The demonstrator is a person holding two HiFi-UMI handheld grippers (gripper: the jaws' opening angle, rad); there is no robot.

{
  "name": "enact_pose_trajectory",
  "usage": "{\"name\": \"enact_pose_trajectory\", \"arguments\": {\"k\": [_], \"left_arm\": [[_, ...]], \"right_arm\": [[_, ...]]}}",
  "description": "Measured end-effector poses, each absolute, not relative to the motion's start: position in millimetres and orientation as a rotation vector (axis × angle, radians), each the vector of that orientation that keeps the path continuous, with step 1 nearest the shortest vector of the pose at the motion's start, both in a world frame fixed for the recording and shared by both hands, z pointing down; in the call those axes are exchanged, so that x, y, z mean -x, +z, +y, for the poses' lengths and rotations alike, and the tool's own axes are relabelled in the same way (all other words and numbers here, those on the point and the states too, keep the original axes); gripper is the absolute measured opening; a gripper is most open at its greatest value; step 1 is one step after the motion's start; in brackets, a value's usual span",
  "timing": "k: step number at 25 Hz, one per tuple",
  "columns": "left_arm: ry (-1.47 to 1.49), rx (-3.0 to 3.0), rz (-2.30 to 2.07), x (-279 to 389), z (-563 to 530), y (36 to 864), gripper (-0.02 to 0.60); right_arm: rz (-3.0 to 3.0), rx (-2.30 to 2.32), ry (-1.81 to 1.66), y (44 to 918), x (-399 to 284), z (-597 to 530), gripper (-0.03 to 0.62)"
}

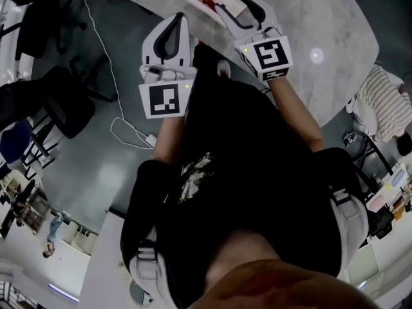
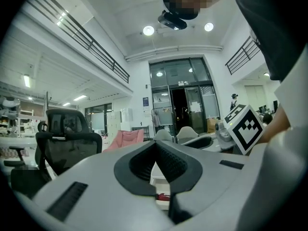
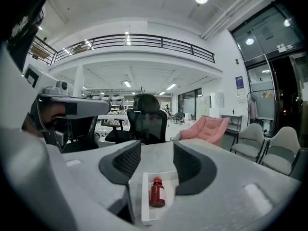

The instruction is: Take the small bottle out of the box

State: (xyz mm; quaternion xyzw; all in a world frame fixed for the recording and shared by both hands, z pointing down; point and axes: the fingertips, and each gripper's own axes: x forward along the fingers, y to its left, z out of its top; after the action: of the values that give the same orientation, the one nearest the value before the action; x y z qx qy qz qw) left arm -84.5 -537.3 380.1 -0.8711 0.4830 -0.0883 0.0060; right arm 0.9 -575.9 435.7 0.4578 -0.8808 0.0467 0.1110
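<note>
The right tongs [image 3: 157,150] are standing spread wide and pinching nothing. They are pointing along the box [image 3: 145,196], which is showing in the gap between the two jaws. The left tongs [image 2: 155,145] are pressed together at the tips with nothing between them, and are hovering beside the box on its left side.

The small bottle [image 3: 157,193] appears to be lying on its side inside the box, with its red cap pointing toward the box's far end. Its body is lying nearer the box wall on the left tongs' side. The box is resting open side up on the pale table [image 1: 335,24].

Judged from this layout, the step in hand is the approach for the grasp, and the bottle is not yet being touched.

- **Entry:** the right tongs should be descending with both jaws inside the box walls, one on each side of the bottle. The gap by the nearer wall is looking tight, so that jaw needs the most care.
- **Grip:** the jaws should be closing across the bottle's body, not its cap.
- **Lift:** the bottle should be rising straight up out of the box.
- **Risk:** the box is looking light and may be dragged along. Pressing the left tongs on the box rim would be steadying it.
</note>
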Motion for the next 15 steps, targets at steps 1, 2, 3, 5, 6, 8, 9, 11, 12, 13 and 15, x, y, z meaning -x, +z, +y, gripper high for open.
{"name": "enact_pose_trajectory", "arguments": {"k": [1, 2, 3, 5, 6, 8, 9, 11, 12, 13, 15], "left_arm": [[-0.29, 2.737, 1.502, 83.4, -543.9, 385.5, 0.012], [-0.3, 2.751, 1.494, 82.2, -550.1, 391.6, 0.012], [-0.31, 2.768, 1.488, 81.2, -555.9, 398.4, 0.012], [-0.336, 2.8, 1.484, 80.3, -567.2, 412.4, 0.012], [-0.347, 2.812, 1.482, 80.0, -573.1, 418.4, 0.012], [-0.356, 2.832, 1.478, 79.8, -584.6, 428.1, 0.012], [-0.357, 2.841, 1.475, 80.2, -589.9, 432.6, 0.012], [-0.363, 2.857, 1.468, 81.9, -599.4, 442.6, 0.012], [-0.369, 2.867, 1.465, 82.8, -603.9, 448.5, 0.012], [-0.378, 2.879, 1.461, 83.8, -608.7, 455.4, 0.012], [-0.402, 2.912, 1.453, 85.3, -618.1, 470.8, 0.012]], "right_arm": [[-2.581, -1.341, 0.162, 442.1, -0.3, -582.2, 0.209], [-2.581, -1.338, 0.189, 447.8, 0.6, -587.9, 0.209], [-2.585, -1.335, 0.215, 453.3, 1.9, -593.1, 0.209], [-2.585, -1.325, 0.246, 464.2, 4.3, -603.2, 0.209], [-2.577, -1.321, 0.252, 469.8, 4.7, -608.4, 0.207], [-2.557, -1.318, 0.273, 480.8, 4.1, -617.8, 0.201], [-2.546, -1.318, 0.286, 486.6, 3.9, -621.7, 0.201], [-2.521, -1.311, 0.307, 499.1, 4.4, -629.0, 0.201], [-2.506, -1.305, 0.314, 506.0, 5.2, -633.0, 0.201], [-2.49, -1.297, 0.32, 513.5, 6.6, -637.5, 0.204], [-2.458, -1.267, 0.338, 530.5, 11.8, -646.3, 0.209]]}}
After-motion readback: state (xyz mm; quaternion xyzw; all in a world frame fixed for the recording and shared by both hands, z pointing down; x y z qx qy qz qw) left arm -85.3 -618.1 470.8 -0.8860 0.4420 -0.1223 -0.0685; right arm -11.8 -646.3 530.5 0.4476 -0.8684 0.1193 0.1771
